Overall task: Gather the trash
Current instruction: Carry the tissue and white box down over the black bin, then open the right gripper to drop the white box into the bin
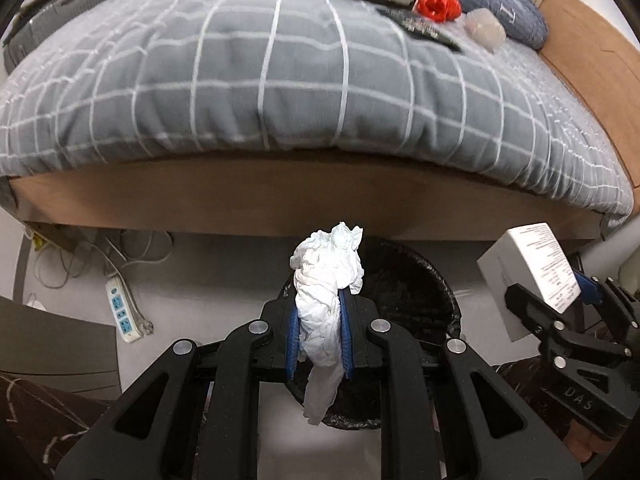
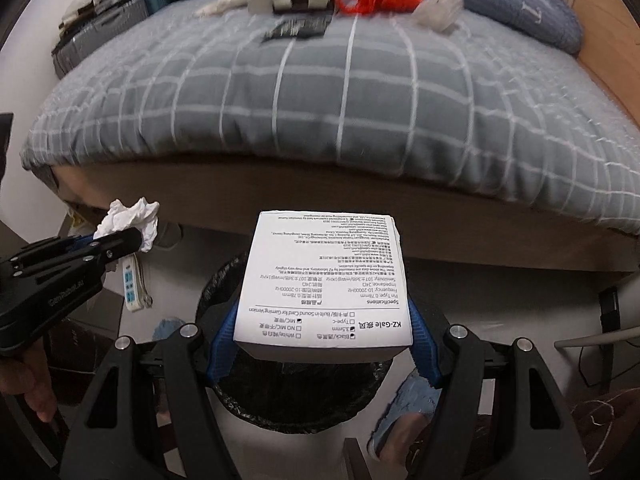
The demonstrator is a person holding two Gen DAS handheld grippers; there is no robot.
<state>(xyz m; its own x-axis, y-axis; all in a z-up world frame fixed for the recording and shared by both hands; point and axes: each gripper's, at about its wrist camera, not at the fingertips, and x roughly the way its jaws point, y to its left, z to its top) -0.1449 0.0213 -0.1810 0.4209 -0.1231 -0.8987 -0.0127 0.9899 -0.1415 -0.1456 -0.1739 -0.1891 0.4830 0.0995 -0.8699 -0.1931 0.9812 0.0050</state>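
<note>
Left gripper (image 1: pixel 320 330) pinching crumpled tissue (image 1: pixel 326 280), right gripper (image 2: pixel 322 330) clamping white box (image 2: pixel 324 280), both above black bin (image 2: pixel 224 284).

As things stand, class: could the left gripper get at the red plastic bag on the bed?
Probably not yet. The left gripper is shut on a crumpled tissue above the bin, and the red plastic bag lies across the bed, far side.
</note>
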